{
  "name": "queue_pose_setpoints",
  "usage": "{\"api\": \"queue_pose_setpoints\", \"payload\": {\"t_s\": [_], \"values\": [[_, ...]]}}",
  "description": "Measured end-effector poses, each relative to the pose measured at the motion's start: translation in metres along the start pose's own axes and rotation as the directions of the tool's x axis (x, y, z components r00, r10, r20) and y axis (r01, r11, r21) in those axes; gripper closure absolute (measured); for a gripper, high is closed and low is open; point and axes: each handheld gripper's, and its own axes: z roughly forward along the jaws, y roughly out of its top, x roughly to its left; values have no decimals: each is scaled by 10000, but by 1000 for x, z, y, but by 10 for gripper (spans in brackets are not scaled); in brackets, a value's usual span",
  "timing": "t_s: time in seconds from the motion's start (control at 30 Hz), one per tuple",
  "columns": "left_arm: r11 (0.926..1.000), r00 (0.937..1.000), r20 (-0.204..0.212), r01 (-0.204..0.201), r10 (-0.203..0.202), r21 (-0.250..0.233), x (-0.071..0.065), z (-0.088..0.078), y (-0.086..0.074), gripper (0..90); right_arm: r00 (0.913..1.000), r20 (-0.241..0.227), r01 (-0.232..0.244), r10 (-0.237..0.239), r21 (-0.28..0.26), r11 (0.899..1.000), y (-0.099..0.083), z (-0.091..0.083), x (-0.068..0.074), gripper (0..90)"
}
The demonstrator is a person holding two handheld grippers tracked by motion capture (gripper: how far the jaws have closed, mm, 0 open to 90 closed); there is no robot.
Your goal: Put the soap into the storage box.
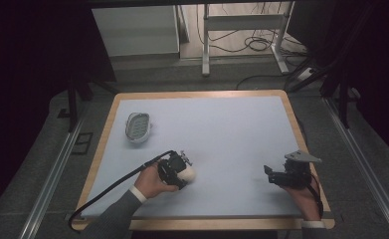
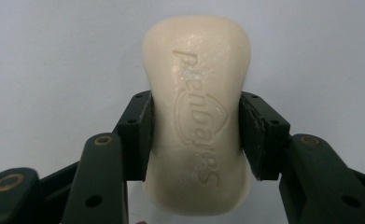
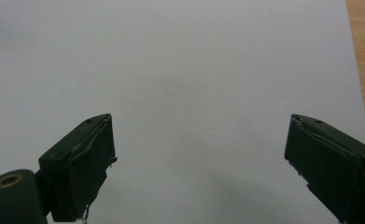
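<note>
**Soap bar gripped, soap dish waiting**

Your left hand-held gripper (image 2: 195,140) is clamped across the waist of the cream soap bar (image 2: 197,112), which lies low on the blue desk (image 1: 232,134) near its front edge. Your right hand-held gripper (image 3: 199,163) rests well apart with its jaws wide and nothing between them. The grasp looks done; the lift comes next. Likely target: the soap dish (image 1: 138,126) at the far left. Raise it level, as soap slips easily.
</note>
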Motion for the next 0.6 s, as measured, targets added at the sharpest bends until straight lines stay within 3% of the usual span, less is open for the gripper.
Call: {"api": "queue_pose_setpoints", "payload": {"t_s": [0.6], "values": [[9967,9975,-309,625,-642,-508,28,-30,-6,496,9999,96,-59,59,-5,10000,-1,-1,-2,84]]}}
